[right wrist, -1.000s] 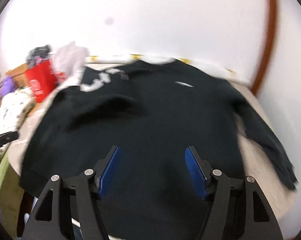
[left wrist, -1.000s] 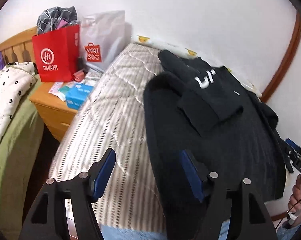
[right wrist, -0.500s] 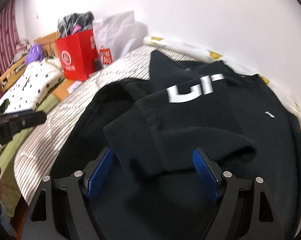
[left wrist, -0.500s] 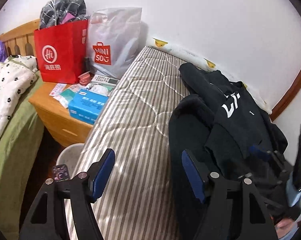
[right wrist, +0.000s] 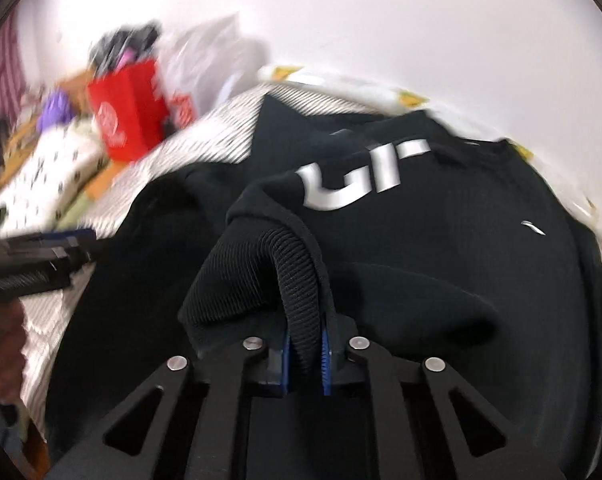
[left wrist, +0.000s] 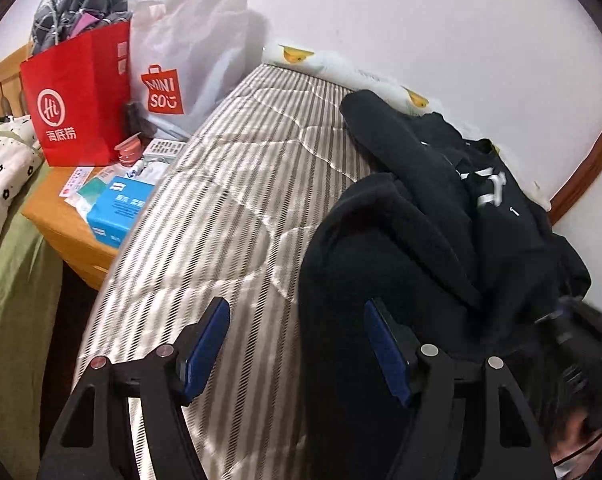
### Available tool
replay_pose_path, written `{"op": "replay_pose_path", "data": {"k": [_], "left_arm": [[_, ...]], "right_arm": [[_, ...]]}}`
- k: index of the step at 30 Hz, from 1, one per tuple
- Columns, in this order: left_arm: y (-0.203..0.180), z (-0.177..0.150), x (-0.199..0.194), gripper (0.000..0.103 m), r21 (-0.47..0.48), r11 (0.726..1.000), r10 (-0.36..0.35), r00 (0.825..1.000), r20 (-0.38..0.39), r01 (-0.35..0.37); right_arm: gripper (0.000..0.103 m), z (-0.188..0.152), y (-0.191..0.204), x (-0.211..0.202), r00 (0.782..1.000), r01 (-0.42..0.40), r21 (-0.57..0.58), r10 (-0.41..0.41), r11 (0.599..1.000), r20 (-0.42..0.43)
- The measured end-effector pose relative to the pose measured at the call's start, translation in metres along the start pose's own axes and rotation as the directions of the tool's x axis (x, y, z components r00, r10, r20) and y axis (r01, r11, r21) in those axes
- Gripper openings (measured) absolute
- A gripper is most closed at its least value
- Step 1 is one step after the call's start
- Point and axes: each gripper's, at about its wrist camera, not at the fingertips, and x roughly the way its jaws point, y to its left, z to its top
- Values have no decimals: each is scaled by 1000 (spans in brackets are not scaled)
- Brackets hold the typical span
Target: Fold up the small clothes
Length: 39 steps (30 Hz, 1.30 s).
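Observation:
A black sweatshirt (left wrist: 433,248) with white chest lettering lies spread on the striped mattress (left wrist: 237,216). In the right wrist view its ribbed cuff (right wrist: 297,276) is pinched between the blue pads of my right gripper (right wrist: 304,356), which is shut on it, the sleeve folded over the sweatshirt's body (right wrist: 441,248). My left gripper (left wrist: 297,344) hangs open over the garment's left edge, one finger above the mattress, the other above black cloth, with nothing gripped. The left gripper (right wrist: 41,256) also shows at the left edge of the right wrist view.
A wooden bedside table (left wrist: 61,220) left of the mattress carries a red paper bag (left wrist: 77,96), a white shopping bag (left wrist: 189,64) and a blue tissue box (left wrist: 117,208). A second bed with green sheet (left wrist: 9,280) lies further left. A white wall (left wrist: 421,20) borders the mattress.
The right gripper's jaws went from wide apart to shut on the sleeve cuff. The left gripper drifted, so more of the bare mattress and the bedside table came into its view.

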Motion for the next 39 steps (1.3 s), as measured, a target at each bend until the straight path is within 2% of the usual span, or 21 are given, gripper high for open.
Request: {"op": "replay_pose_path", "data": {"k": [3,8,13,18,21,24,27,29,31,33,35,39], "left_arm": [[-7,3,5,67,15,1000,10,1000,5,-10],[-16,8,16,66,41,996,81,997,11,-81],[-15,8,23,66,45,991,124,992,-1,-124],[-16,7,25,66,60,987,149,989,-3,-148],[-17,6,23,66,65,986,155,988,-5,-154],[-17,2,20,66,76,986,152,988,-8,-151],[-20,-1,16,66,82,986,143,990,-7,-142],[-21,-3,12,66,90,988,130,992,1,-129],[-23,-4,7,66,100,987,128,992,16,-129],[-23,-4,3,66,108,987,119,993,27,-121],[-23,-2,1,66,109,988,108,994,35,-111],[-25,3,-1,64,121,988,90,995,53,-96]], "right_arm": [[9,7,-46,-18,998,50,87,-54,995,41],[9,9,-131,-42,981,154,236,-178,959,80],[9,-12,-212,-39,970,215,393,-242,894,19],[9,-46,-252,-28,964,251,484,-259,838,-52],[9,-62,-262,-16,954,297,495,-279,816,-112],[9,-74,-268,-13,957,287,519,-259,805,-127],[11,-73,-261,-12,951,310,471,-270,826,-154],[25,-70,-256,-19,943,334,429,-293,839,-161],[35,-67,-249,-33,924,382,388,-350,839,-154],[40,-59,-241,-45,915,403,358,-384,843,-125],[44,-44,-229,-55,924,378,336,-372,863,-85],[44,4,-191,-47,971,231,290,-239,929,-9]]}}
